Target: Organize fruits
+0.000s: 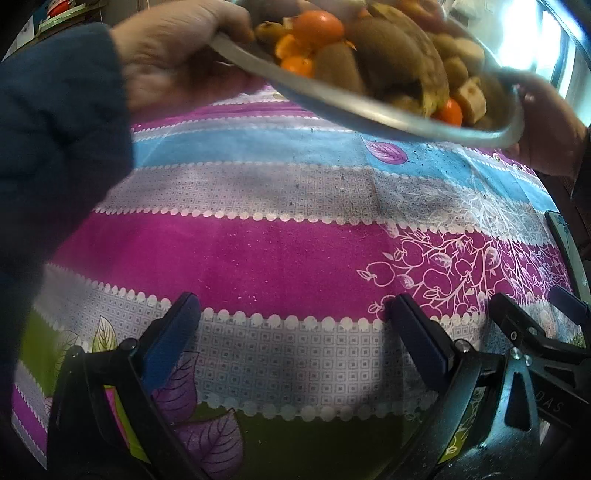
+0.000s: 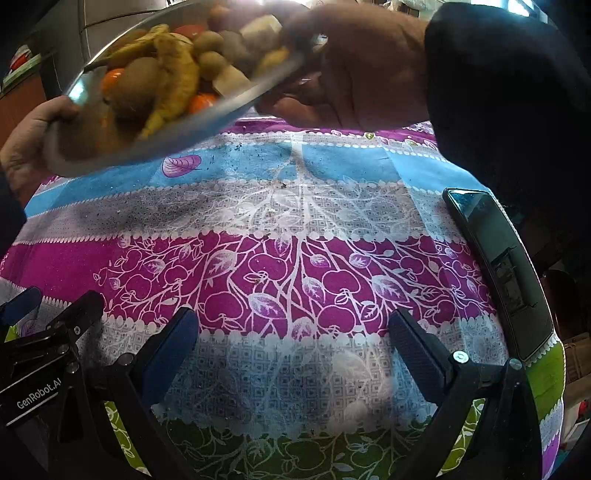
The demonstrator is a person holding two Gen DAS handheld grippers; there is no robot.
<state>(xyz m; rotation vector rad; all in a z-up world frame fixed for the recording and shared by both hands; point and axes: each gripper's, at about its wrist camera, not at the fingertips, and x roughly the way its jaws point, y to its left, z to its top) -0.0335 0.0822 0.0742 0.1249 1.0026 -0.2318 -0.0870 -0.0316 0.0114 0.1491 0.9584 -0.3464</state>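
Two bare hands (image 1: 177,55) (image 2: 354,85) hold a metal bowl (image 1: 332,99) (image 2: 155,144) tilted in the air above the far side of the table. It is heaped with fruit: orange tangerines (image 1: 317,26) (image 2: 112,83), brown kiwis (image 1: 391,48) (image 2: 138,83), a spotted banana (image 2: 173,85) and pale cut pieces (image 1: 471,98). My left gripper (image 1: 295,321) stands open low over the striped tablecloth, nothing between its fingers. My right gripper (image 2: 291,332) is open as well, beside the left one, and holds nothing.
A striped purple, blue and green cloth (image 1: 258,258) (image 2: 295,229) with leaf and fruit prints covers the table. A black phone (image 2: 502,266) lies near the right edge. Dark sleeves (image 1: 55,147) (image 2: 509,92) reach in from both sides. Each gripper shows at the other's frame edge.
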